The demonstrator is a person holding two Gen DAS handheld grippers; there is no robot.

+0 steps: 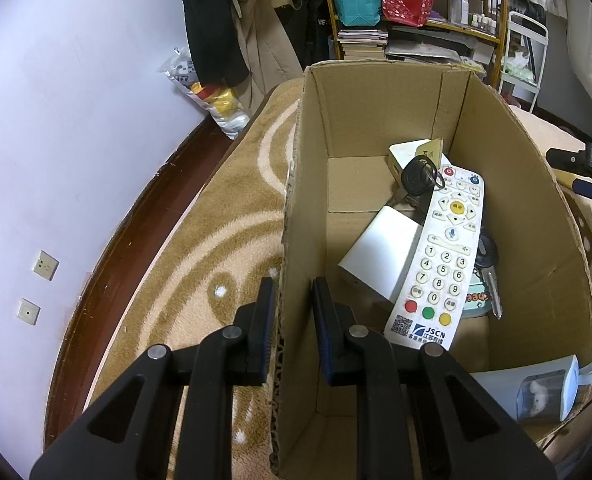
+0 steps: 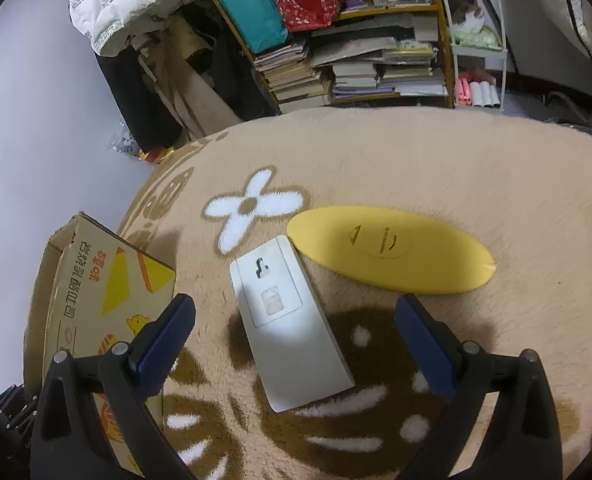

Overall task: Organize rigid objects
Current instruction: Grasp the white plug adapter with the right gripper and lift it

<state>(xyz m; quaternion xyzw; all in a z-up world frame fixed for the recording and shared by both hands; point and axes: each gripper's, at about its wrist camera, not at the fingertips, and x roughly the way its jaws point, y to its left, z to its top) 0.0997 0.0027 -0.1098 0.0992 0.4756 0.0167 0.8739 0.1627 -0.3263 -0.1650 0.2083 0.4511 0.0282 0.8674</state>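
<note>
An open cardboard box (image 1: pixel 375 112) stands on a tan patterned rug (image 1: pixel 216 216). In it lie a white remote with coloured buttons (image 1: pixel 443 264), a black-headed key (image 1: pixel 417 178) and white blocks (image 1: pixel 379 256). My left gripper (image 1: pixel 292 286) straddles the box's left wall, one finger outside and one inside, shut on it. In the right wrist view, a white remote (image 2: pixel 292 328) lies back side up on the rug, with a yellow oval object (image 2: pixel 391 248) touching its far end. My right gripper (image 2: pixel 294 304) hovers wide open over this remote. The box (image 2: pixel 96 292) is at its left.
A shelf (image 2: pixel 375 64) with stacked books and bags stands beyond the rug, with coats (image 1: pixel 216 20) hanging beside it. A pale wall (image 1: pixel 76 120) and dark wood floor strip (image 1: pixel 136 208) run along the left. A grey-white device with a cable (image 1: pixel 543 392) lies by the box's near right corner.
</note>
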